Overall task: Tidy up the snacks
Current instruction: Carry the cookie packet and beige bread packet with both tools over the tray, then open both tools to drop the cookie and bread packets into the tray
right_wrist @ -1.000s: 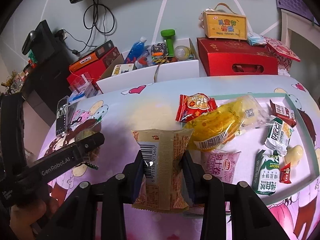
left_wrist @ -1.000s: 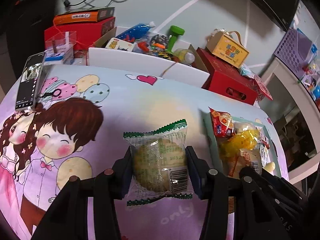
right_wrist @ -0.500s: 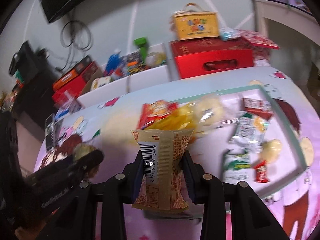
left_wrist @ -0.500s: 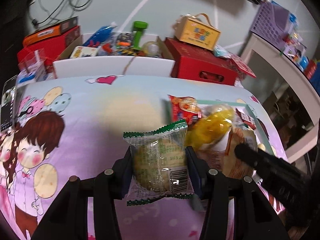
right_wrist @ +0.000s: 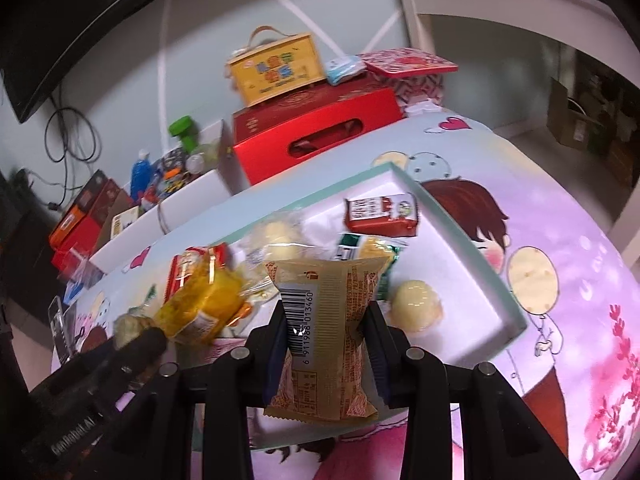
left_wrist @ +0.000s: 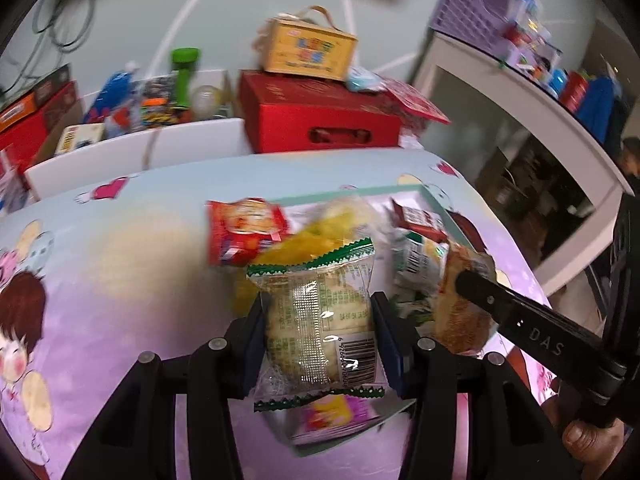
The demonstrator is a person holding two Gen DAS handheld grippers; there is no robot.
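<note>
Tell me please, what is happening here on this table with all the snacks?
A person holds a gripper in each hand and is sorting snacks. The left gripper is shut on a clear green-edged cake packet; the right gripper is shut on a tan snack packet. Both hang above a shallow tray on the cartoon tablecloth, where several other snacks already lie.

Both cameras sit close above the tabletop (left_wrist: 120, 248), looking forward and steeply down. Both views share the snack tray (right_wrist: 472, 248) and the far red box (left_wrist: 320, 120).
</note>
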